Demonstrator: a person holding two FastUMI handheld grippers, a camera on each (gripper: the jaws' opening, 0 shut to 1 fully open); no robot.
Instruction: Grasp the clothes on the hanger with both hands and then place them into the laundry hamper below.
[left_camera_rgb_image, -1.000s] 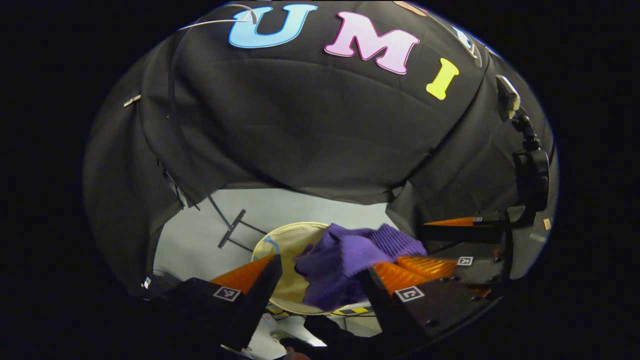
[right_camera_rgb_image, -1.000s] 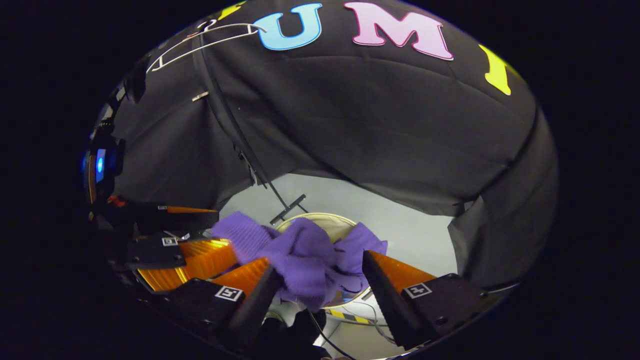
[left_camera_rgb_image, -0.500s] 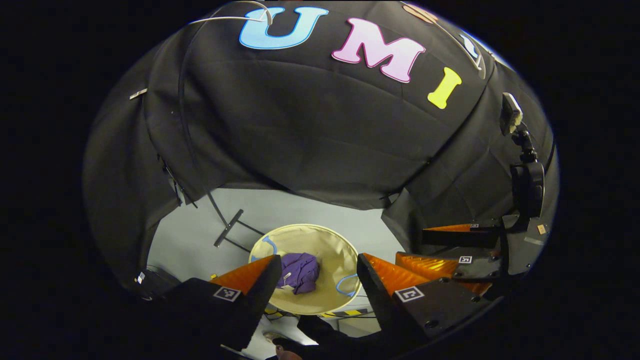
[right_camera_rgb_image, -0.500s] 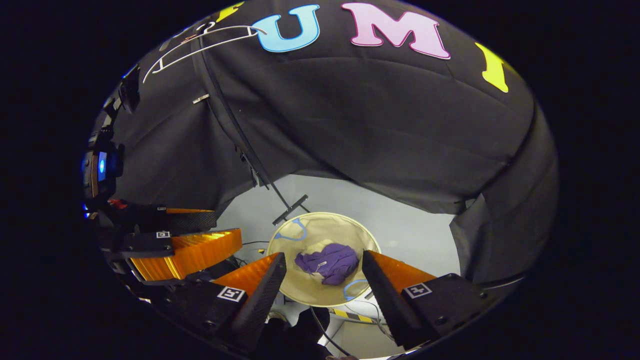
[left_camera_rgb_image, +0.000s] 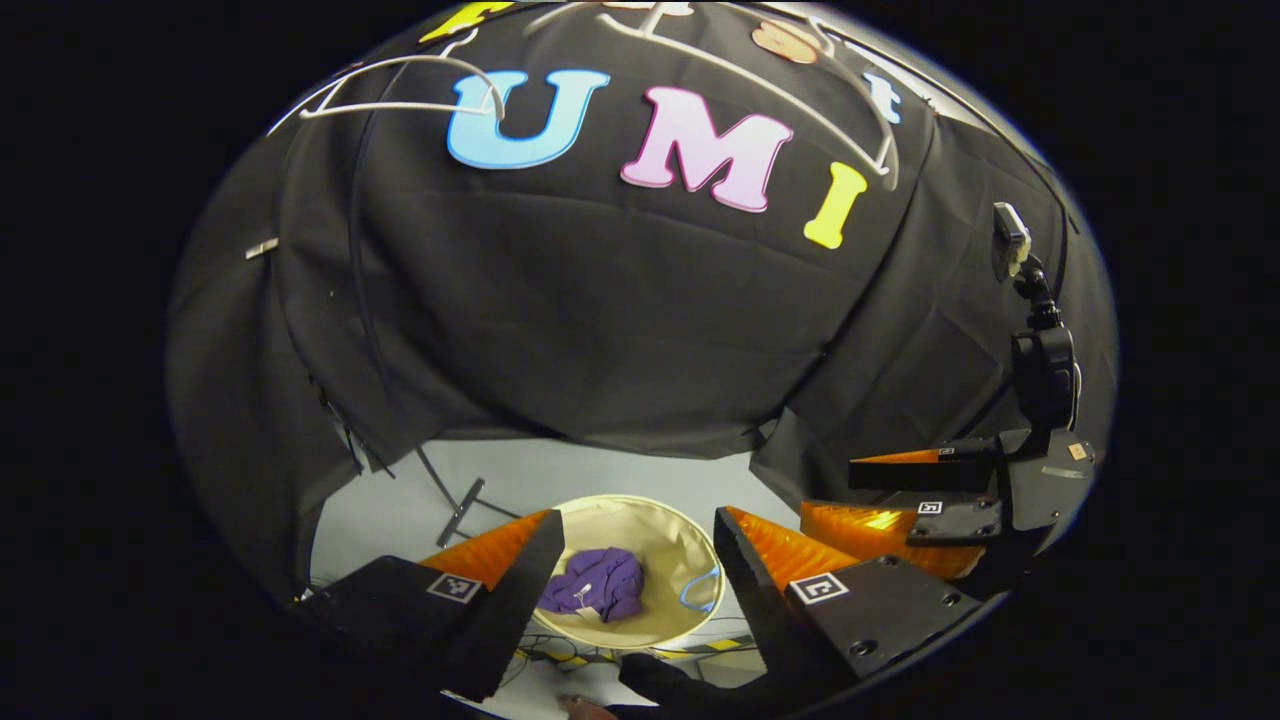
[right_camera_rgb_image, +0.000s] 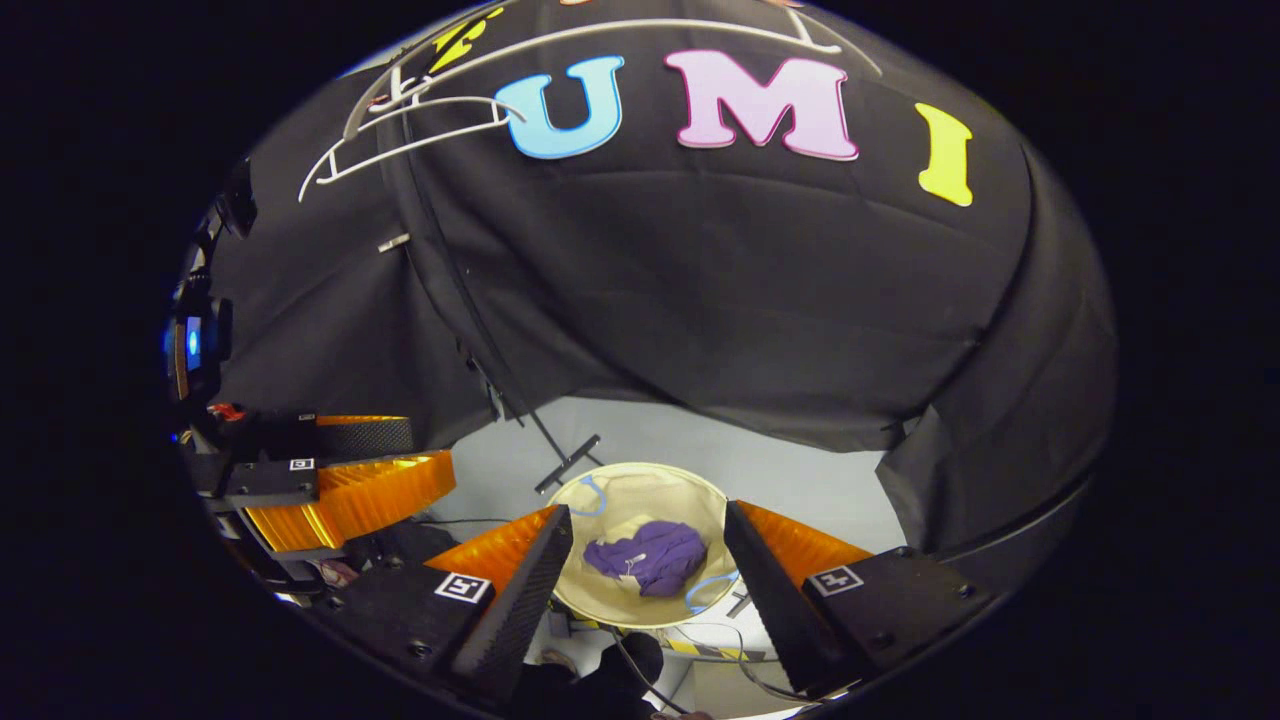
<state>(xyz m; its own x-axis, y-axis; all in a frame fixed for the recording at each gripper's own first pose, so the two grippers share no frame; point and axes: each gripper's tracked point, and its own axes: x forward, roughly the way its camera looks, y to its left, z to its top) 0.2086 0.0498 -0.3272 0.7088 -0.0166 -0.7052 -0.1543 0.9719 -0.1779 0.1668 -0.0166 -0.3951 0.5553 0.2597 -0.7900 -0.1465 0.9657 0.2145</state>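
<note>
Both of your claws hang spread and empty, left claw (left_camera_rgb_image: 630, 560) and right claw (right_camera_rgb_image: 645, 555), directly above the laundry hamper (right_camera_rgb_image: 610, 600). Purple clothes (right_camera_rgb_image: 645, 555) lie bunched inside it, straight below; neither claw looks nearer.

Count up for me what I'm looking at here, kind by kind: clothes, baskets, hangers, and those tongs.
Purple garment: 1, lying in the hamper
Round cream laundry hamper: 1
White hangers: 2, one small at the upper left, one wide across the top
Tongs: 2, the left gripper and the right gripper, both open
Total: 6
</note>
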